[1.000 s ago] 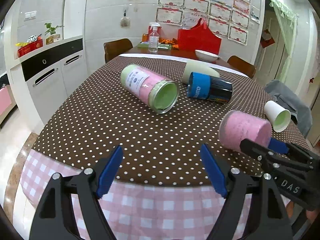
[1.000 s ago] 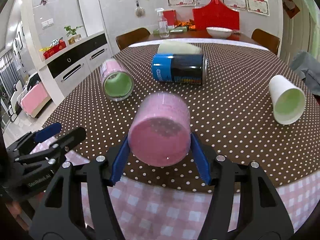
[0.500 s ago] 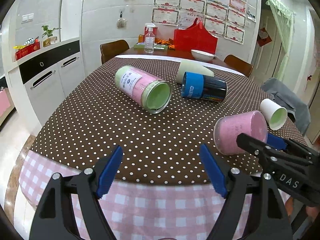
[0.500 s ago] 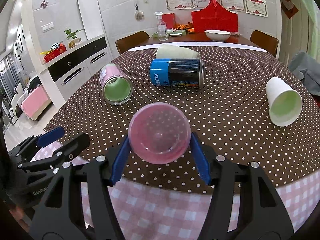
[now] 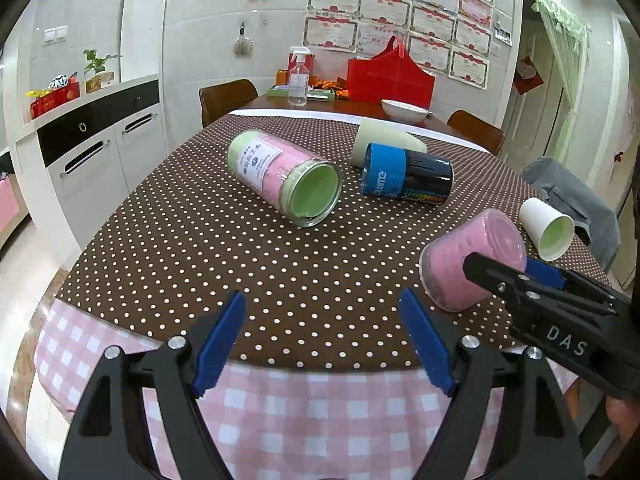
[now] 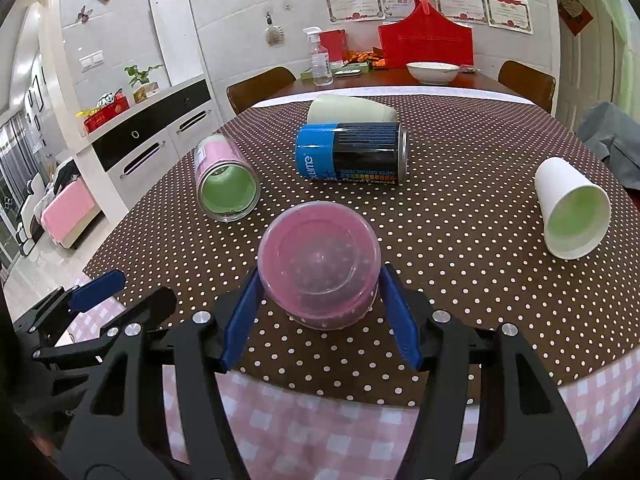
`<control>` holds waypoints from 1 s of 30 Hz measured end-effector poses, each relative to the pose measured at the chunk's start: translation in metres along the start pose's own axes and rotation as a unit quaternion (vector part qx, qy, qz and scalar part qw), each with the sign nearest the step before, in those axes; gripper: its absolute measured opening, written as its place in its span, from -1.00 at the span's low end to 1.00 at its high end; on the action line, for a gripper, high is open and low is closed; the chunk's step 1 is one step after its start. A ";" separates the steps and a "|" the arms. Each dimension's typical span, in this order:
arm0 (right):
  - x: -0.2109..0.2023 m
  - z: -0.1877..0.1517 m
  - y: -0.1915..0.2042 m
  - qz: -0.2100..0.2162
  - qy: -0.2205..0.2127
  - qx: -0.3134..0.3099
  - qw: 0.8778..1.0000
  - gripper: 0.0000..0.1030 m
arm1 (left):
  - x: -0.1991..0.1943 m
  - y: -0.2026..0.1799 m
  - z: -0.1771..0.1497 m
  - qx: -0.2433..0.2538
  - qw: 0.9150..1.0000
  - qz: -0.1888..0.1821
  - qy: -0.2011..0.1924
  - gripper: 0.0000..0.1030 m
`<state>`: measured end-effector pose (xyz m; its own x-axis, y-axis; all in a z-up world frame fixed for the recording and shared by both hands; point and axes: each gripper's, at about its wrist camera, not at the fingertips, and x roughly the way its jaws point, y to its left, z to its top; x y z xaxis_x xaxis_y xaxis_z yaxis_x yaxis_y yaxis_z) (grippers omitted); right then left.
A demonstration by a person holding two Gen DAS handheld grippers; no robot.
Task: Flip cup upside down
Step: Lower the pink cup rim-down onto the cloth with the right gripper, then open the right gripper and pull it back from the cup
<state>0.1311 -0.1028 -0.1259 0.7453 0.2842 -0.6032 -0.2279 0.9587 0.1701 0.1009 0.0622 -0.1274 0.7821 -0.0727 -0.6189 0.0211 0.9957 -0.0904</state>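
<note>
My right gripper (image 6: 320, 316) is shut on a pink translucent cup (image 6: 318, 258), held over the near edge of the dotted brown table (image 6: 460, 248). The cup is tilted, its closed base turned toward the camera and upward, its mouth facing down and away. In the left wrist view the same pink cup (image 5: 470, 258) hangs at the right in the right gripper's fingers (image 5: 500, 276). My left gripper (image 5: 324, 340) is open and empty, hovering at the table's near edge to the left of the cup.
On their sides lie a pink-and-green jar (image 6: 224, 180), a blue-black can (image 6: 352, 156), a cream cup (image 6: 348, 110) behind it and a white paper cup (image 6: 570, 208) at right. Chairs, a bowl (image 6: 432, 72) and a red bag (image 6: 424, 44) stand beyond.
The right gripper has rotated the pink cup: its base has swung up toward the camera and its mouth down toward the table. The left gripper has stayed open and nearly still.
</note>
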 end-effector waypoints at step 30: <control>-0.102 -0.003 0.005 -0.043 -0.181 -0.047 0.981 0.51 | -0.083 -0.031 0.009 0.030 0.988 -0.009 -0.152 0.52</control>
<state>0.0524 -0.1267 -0.0657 0.9344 0.2029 -0.2928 -0.1977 0.9791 0.0473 0.0411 0.0380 -0.0668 0.9320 -0.0791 -0.3537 0.0665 0.9966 -0.0477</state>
